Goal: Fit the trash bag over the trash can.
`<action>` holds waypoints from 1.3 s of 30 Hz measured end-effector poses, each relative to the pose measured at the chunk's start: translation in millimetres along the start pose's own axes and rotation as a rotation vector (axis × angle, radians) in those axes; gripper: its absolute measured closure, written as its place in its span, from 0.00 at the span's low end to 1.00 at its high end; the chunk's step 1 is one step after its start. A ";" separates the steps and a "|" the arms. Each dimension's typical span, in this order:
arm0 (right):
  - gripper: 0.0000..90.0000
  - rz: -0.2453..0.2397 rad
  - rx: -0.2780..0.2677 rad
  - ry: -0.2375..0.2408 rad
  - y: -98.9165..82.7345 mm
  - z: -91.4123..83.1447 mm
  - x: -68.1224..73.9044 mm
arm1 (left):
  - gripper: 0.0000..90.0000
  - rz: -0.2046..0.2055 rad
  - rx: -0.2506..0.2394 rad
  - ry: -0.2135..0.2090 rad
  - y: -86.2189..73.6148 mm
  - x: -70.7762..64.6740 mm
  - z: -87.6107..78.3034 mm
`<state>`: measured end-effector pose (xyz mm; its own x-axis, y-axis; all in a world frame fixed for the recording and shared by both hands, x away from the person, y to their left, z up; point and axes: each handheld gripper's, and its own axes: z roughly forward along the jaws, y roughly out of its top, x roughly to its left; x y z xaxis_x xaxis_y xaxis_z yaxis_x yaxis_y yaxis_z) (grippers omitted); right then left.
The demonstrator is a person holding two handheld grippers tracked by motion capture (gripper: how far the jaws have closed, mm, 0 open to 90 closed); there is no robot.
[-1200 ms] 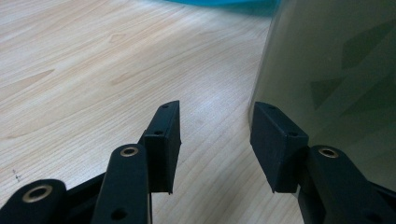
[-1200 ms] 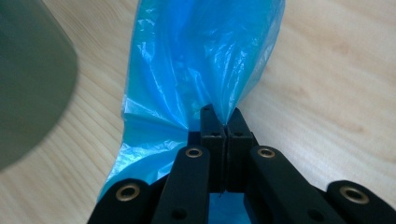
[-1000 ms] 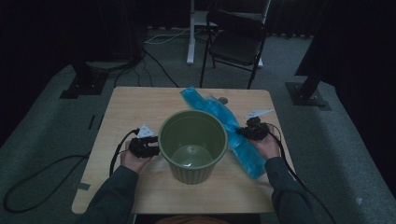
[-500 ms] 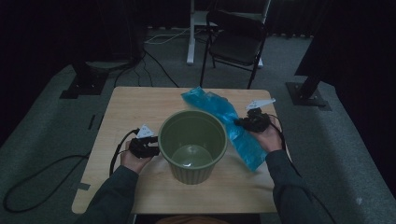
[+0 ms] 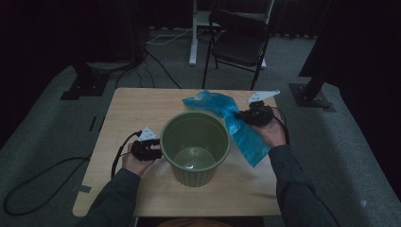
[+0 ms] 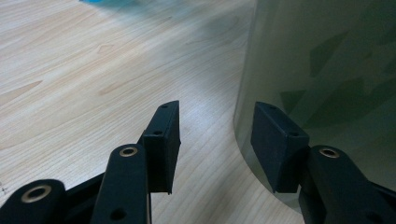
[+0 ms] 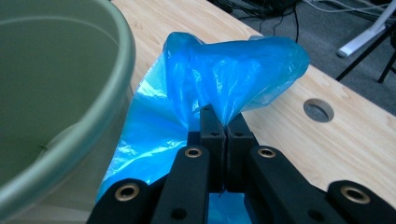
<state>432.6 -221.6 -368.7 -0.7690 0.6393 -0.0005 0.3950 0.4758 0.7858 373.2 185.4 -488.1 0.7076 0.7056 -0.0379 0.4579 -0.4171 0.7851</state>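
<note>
A green plastic bin [image 5: 195,146] stands upright in the middle of the wooden table [image 5: 137,109]. My left gripper [image 5: 147,149] rests low against the bin's left side. In the left gripper view it [image 6: 217,140] is open, with bare table between the pads and the bin wall [image 6: 327,70] just behind the right pad. To the right of the bin, my right gripper [image 5: 253,116] is shut on a crumpled blue plastic bag [image 5: 231,123] and holds it up, the bag's lower end trailing to the table. Seen from the right gripper [image 7: 224,122], the bag [image 7: 233,70] bunches above the jaws, beside the bin rim [image 7: 112,88].
A black folding chair [image 5: 241,42] and a white stand leg [image 5: 194,38] stand behind the table. Dark stand bases [image 5: 90,82] [image 5: 312,94] sit on the floor at both far corners. A cable [image 5: 47,175] trails left. A round hole [image 7: 318,110] pierces the tabletop.
My right gripper has risen with the blue bag, drawing the bag up off the table beside the bin. The left gripper and the bin have stayed put.
</note>
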 end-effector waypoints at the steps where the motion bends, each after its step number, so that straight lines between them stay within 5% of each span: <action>1: 0.99 -0.002 -0.003 0.002 2.3 -0.9 0.3 | 0.58 0.000 -0.001 -0.003 0.1 -0.5 0.0; 27: 0.99 -0.079 -0.056 0.035 51.6 -14.3 18.2 | 0.59 0.008 0.002 -0.008 0.9 -4.9 0.2; 39: 0.99 -0.092 -0.061 0.037 59.0 -18.6 21.6 | 0.58 -0.005 -0.011 -0.018 -6.0 -7.4 -16.9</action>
<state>430.0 -190.9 -310.8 -0.8193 0.5710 -0.0526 0.2911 0.4933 0.8197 356.2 192.4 -482.1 0.7150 0.6971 -0.0534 0.4558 -0.4069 0.7917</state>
